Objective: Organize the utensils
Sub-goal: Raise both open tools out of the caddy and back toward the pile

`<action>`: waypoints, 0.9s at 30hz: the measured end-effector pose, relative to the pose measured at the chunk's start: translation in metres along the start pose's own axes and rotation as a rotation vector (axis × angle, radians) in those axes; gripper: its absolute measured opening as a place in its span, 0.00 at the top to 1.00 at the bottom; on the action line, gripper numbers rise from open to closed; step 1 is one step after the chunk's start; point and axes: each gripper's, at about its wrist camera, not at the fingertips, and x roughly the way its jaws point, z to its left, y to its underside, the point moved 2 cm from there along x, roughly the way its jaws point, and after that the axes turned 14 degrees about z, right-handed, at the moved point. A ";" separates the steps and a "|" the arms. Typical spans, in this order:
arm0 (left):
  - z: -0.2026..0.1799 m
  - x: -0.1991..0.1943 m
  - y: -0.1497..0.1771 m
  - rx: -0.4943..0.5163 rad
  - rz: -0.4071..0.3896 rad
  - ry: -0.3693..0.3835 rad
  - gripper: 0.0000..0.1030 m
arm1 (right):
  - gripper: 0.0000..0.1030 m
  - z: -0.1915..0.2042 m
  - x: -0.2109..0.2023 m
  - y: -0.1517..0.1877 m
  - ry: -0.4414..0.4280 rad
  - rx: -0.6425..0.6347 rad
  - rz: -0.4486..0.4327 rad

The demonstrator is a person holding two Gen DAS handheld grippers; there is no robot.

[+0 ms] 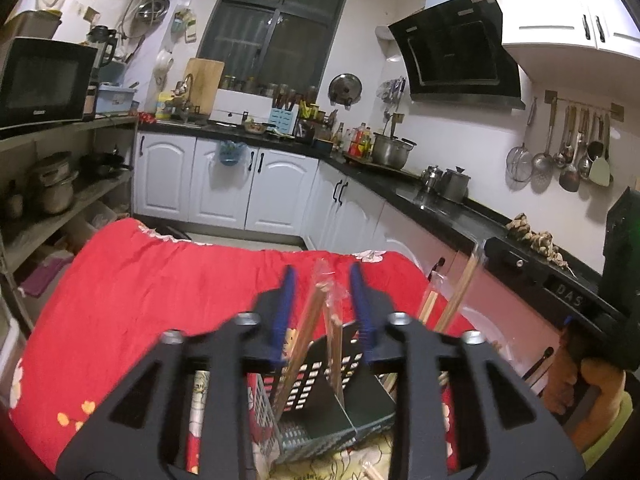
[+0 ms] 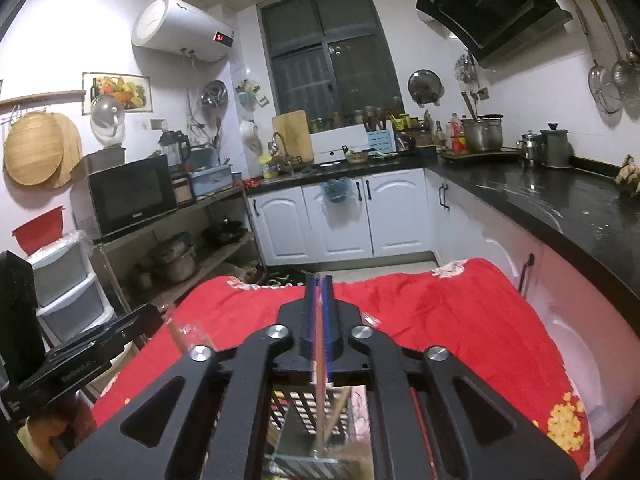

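A dark perforated utensil holder (image 1: 320, 364) stands on the red cloth right under both grippers. In the left wrist view my left gripper (image 1: 323, 280) is open. Two pairs of wooden chopsticks in clear wrappers (image 1: 316, 312) lean up out of the holder between its blue pads (image 1: 286, 296), touching neither pad. More wrapped chopsticks (image 1: 460, 292) stand further right. In the right wrist view my right gripper (image 2: 319, 284) has its pads a narrow slit apart. One wrapped chopstick (image 2: 320, 380) hangs through that slit down into the holder (image 2: 296, 404).
The red flowered cloth (image 1: 140, 300) covers the table. A black counter (image 2: 560, 208) with pots runs along the right over white cabinets (image 1: 224, 184). A shelf with a microwave (image 2: 128, 196) stands on the left. A hand (image 1: 600, 380) grips the right tool.
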 end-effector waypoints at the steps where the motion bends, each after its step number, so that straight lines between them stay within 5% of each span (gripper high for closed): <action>1: 0.000 -0.001 0.001 -0.001 0.001 -0.004 0.72 | 0.79 -0.001 -0.004 0.002 0.008 -0.001 -0.001; 4: -0.001 -0.006 0.006 -0.013 0.004 -0.004 0.57 | 0.74 -0.005 -0.013 0.008 0.020 -0.008 0.003; 8: -0.004 -0.015 0.007 -0.013 0.000 -0.012 0.39 | 0.52 -0.010 -0.027 0.013 0.025 -0.009 0.017; 10: -0.005 -0.021 0.007 -0.019 -0.009 -0.014 0.23 | 0.48 -0.012 -0.036 0.017 0.030 -0.009 0.019; 13: -0.008 -0.029 0.007 -0.024 -0.020 -0.011 0.12 | 0.39 -0.013 -0.046 0.020 0.017 -0.017 0.023; 16: -0.010 -0.037 0.011 -0.021 -0.024 -0.026 0.10 | 0.28 -0.013 -0.056 0.025 0.000 -0.023 0.024; 27: -0.001 -0.058 0.040 -0.062 -0.005 -0.034 0.10 | 0.24 -0.002 -0.075 0.054 -0.033 -0.053 0.057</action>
